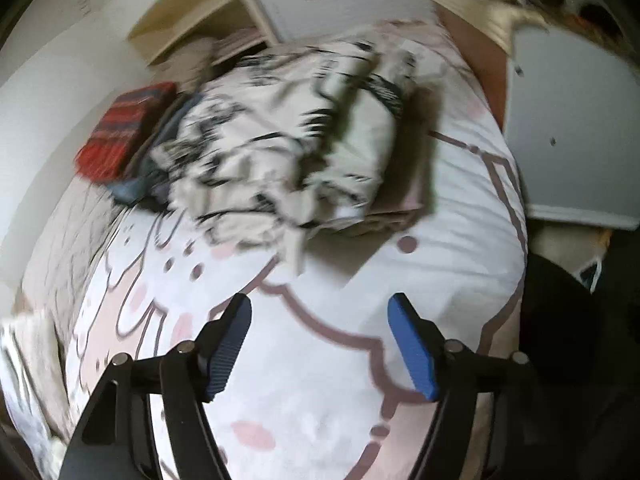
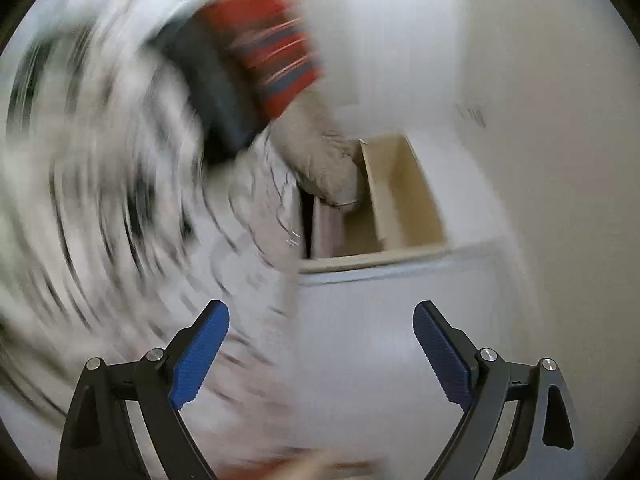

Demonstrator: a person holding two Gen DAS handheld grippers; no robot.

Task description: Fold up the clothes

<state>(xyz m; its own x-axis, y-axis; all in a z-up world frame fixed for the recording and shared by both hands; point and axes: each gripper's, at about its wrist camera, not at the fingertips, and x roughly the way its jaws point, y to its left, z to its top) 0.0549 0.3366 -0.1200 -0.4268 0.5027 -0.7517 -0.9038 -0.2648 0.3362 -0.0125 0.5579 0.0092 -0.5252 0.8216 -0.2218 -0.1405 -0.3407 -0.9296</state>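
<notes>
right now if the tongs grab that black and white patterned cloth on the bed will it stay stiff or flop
Likely floppy: the black and white patterned cloth lies crumpled in soft folds on the bed. Probably light for its bulk, thin fabric. Grabbed at one point it would likely drape and unfold rather than slide.

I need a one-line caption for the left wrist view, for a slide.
Open left hand-held gripper above the bed, facing a crumpled black-and-white garment.

Left wrist looks down the bed; right wrist (blurred) faces the wall; both show the red striped fabric

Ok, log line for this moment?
left gripper open, empty | right gripper open, empty | black-and-white garment heaped on bed
</notes>
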